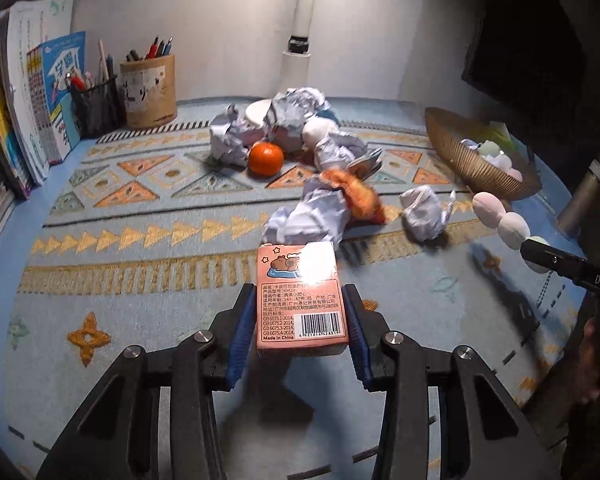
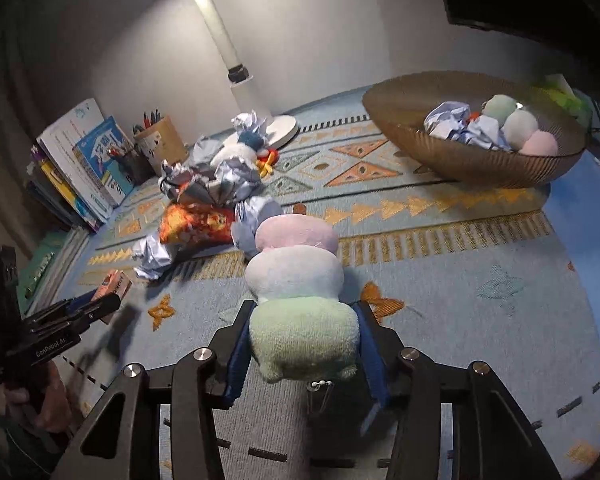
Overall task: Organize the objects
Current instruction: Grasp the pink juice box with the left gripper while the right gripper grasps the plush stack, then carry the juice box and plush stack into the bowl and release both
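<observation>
Left tongs (image 1: 300,320) clamp a stiff, light card box (image 1: 301,300) by its sides; right tongs (image 2: 300,344) squeeze a soft plush toy's (image 2: 296,280) green end.

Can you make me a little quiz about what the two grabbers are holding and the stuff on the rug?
1. True or false: the left gripper has its jaws closed on a pink box.
2. What is the right gripper holding? A) an orange B) a three-ball plush toy C) a pen
3. Fill in: the brown basket already holds crumpled ____ and another plush.

Key: 1 true; 2 B; 3 paper.
</observation>
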Action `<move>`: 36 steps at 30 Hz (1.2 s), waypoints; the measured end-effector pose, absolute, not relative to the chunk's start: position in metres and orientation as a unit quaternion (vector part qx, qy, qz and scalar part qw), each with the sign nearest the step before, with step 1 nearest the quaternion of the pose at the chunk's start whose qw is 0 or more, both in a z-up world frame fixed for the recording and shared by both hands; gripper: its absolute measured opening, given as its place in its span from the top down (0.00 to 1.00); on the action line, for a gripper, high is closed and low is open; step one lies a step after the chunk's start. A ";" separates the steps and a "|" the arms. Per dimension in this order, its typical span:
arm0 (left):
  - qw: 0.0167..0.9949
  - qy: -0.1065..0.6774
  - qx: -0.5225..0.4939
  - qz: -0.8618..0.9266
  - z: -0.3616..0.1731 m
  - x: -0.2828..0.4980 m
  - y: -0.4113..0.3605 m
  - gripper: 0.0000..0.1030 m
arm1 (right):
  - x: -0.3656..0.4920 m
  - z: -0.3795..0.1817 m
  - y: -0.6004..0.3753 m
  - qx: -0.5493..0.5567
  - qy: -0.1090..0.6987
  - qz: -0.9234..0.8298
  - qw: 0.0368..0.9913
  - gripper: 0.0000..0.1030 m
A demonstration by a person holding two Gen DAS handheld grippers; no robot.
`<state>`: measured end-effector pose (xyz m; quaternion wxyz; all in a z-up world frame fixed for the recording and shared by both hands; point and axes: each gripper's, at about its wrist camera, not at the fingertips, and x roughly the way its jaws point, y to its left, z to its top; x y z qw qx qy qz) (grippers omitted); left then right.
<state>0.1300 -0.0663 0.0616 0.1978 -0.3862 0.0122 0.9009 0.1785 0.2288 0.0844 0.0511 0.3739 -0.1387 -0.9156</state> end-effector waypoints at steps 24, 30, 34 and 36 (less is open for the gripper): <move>0.325 0.023 -0.350 0.878 0.122 -0.002 0.217 0.62 | 0.110 0.162 0.386 0.252 -0.196 -0.941 -0.114 0.54; 0.314 0.006 -0.360 0.878 0.107 -0.022 0.236 0.30 | 0.088 0.139 0.402 0.281 -0.212 -0.930 -0.104 0.49; 0.321 -0.005 -0.353 0.879 0.114 -0.011 0.218 0.28 | 0.097 0.131 0.406 0.287 -0.225 -0.926 -0.101 0.49; 0.318 -0.005 -0.343 0.884 0.121 0.000 0.205 0.28 | 0.103 0.133 0.400 0.291 -0.226 -0.925 -0.092 0.49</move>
